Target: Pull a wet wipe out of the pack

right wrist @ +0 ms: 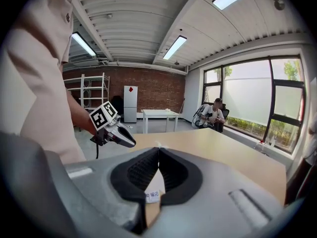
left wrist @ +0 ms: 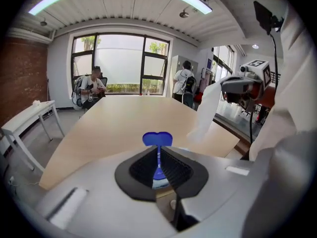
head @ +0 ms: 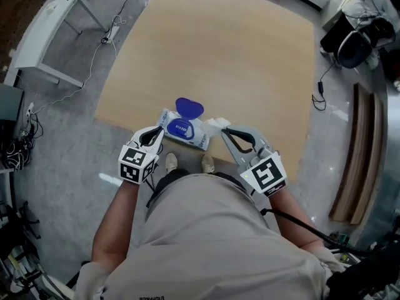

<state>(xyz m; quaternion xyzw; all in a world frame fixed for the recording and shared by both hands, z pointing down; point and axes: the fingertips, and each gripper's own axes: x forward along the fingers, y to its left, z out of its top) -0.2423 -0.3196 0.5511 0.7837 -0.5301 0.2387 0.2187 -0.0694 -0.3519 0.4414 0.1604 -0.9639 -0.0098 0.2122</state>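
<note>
Right gripper clamped on white wet wipe, left gripper pinching soft white blue-lidded wipe pack; risk: left slips, pack lifts with the wipe

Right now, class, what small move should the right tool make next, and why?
Probably draw the right tool a little up and away from the pack. It is shut on the wipe, whose lower end looks not yet free of the pack, while the left tool grips the pack's end.
</note>
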